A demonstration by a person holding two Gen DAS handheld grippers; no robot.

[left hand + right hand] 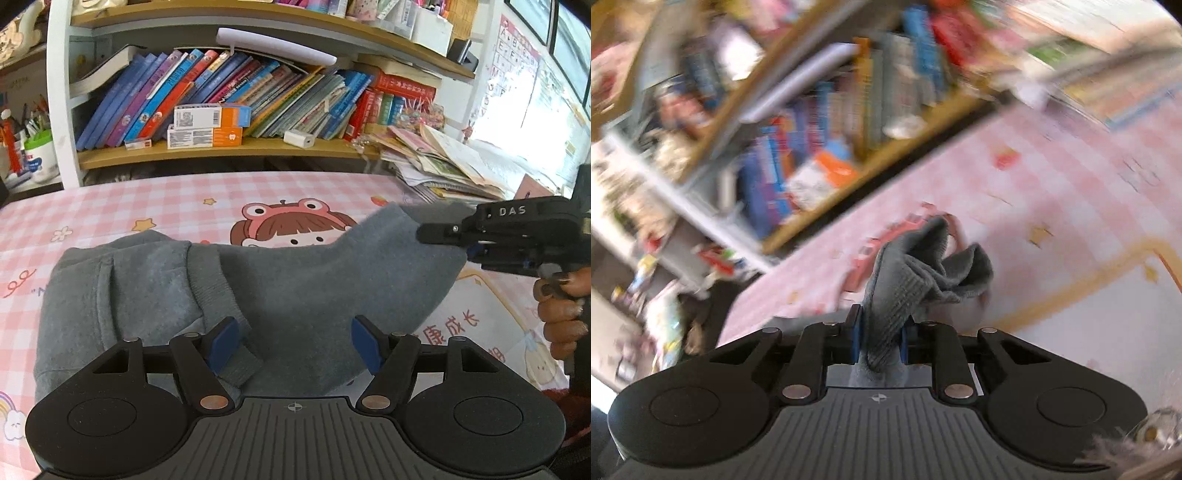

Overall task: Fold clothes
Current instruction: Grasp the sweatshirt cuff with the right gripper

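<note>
Hovering nearest the left wrist camera, the left gripper (295,341) has its fingers (223,345) spread wide above the near edge of the grey garment (295,280), holding nothing; whether the blue pads brush the fabric cannot be told. That garment, a fleecy sweatshirt-like piece with a ribbed band, lies crumpled on the pink checked cloth (147,199) covering the worktop, its left part bunched over itself. Further right, the right gripper (439,234), held in a hand (563,310), has pinched the garment's far right corner and carries it above the cloth. From the right wrist camera, the right gripper (879,341) has its fingers closed narrowly on a ribbed fold of the grey garment (916,269), which bunches out ahead of them. Beyond everything stands a shelf of books (229,92), with a pile of papers (436,162) to its right.

The step in hand looks like an early one: drawing one corner out to spread or fold the piece. Next, the left gripper probably needs to close on the near edge or cuff, so both corners travel together without the fleece slumping.
</note>
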